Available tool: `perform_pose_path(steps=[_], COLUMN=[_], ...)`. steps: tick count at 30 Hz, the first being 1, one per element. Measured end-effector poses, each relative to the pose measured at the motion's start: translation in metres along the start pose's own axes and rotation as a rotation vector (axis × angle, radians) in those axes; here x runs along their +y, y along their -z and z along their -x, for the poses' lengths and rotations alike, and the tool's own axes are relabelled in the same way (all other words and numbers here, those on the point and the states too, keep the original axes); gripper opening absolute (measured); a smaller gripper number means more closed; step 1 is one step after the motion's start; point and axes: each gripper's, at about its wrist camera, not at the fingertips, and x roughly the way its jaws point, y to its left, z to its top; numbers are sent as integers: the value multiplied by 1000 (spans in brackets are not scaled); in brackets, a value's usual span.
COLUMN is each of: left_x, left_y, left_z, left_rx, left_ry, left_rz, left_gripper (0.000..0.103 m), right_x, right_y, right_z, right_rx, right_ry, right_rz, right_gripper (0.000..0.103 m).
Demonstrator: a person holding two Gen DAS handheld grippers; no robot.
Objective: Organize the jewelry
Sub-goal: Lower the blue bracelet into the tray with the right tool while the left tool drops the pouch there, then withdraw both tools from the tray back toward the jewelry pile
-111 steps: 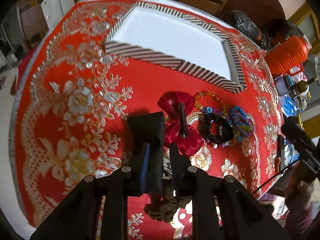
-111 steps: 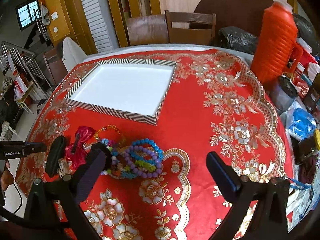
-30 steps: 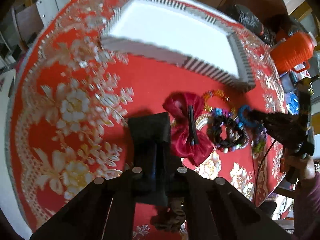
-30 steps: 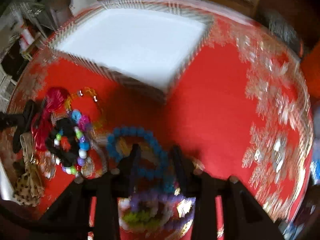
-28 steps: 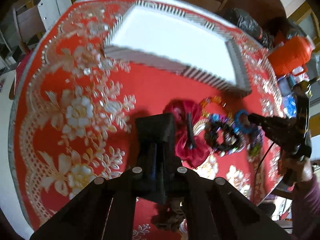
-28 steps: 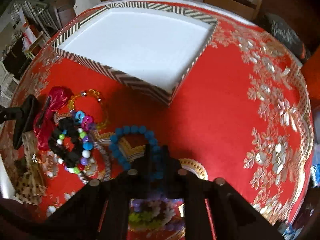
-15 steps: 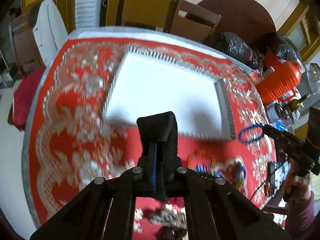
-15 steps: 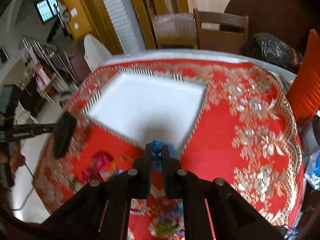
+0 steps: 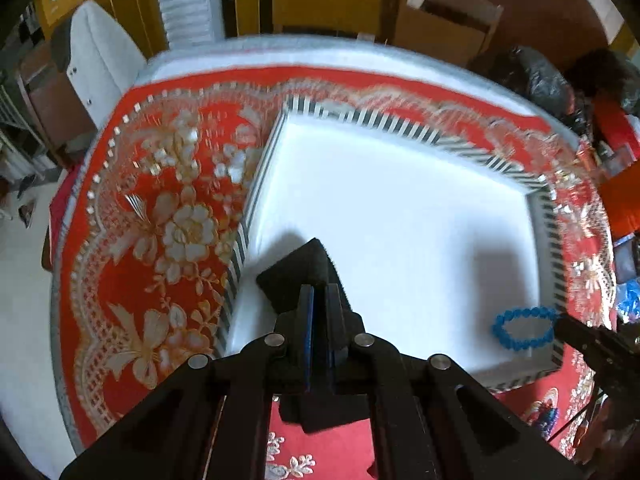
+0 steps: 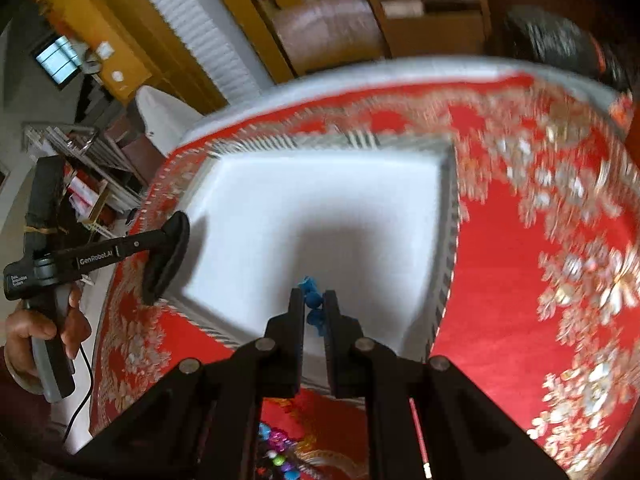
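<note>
A white tray (image 9: 400, 208) with a black-and-white striped rim lies on the red floral tablecloth (image 9: 168, 200). My left gripper (image 9: 316, 292) is shut on a black fabric hair piece (image 9: 298, 272) and hovers over the tray's near left corner. In the right wrist view that black piece (image 10: 166, 260) hangs at the tray's (image 10: 320, 208) left edge. My right gripper (image 10: 312, 300) is shut on a blue bead bracelet (image 10: 313, 300) above the tray's near side. In the left wrist view the bracelet (image 9: 524, 328) dangles as a ring over the tray's near right corner.
More bead bracelets (image 10: 276, 458) lie on the cloth in front of the tray. A person's hand (image 10: 44, 328) grips the left tool's handle. Wooden chairs (image 9: 444, 20) and a black bag (image 9: 540, 76) stand beyond the round table. Red-orange items (image 9: 616, 200) crowd the right edge.
Both grippers have swung away from the jewelry pile to above the white tray. The blue bracelet has been lifted off the cloth, and the black piece has travelled with the left gripper.
</note>
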Motion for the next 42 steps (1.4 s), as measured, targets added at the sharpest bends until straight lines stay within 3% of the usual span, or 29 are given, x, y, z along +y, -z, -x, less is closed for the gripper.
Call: perform_pose_path(steps=[5,10,15,18,20,22,28,36,42], left_x=[-5,-4,-6,-10,-11,-13,-21,-26,-31], left_y=[18,41,71,77,78,79,88,115,144], left_z=[-14,-13,-2,7,14,24,61,103,123], left_rx=[51,70,78,57,51,38,-37,-118,-146], left_ry=[-11,13,32,9,-4,-15,-56,-33,-13], left_rz=[-34,-25,-24,-28,-28,-24,-44,-27,-47], left_gripper=[0,0,0,0,0,7,8,8,8], right_x=[-24,-13,-16,-13,-8,3,37,61,72], right_y=[19,31,43,41,39,38,48,78,103], right_z=[-19,-23,-16,-8,4,19,60,120,149], right_rx=[89,136,167,131,79,20,-89,-223,-294], right_ry=[67,97,91,90,59,58,95,91,91], right_rz=[-23,74,79,65,45,57,146,173,194], right_gripper=[9,9,9,22,43,53,53,57,66])
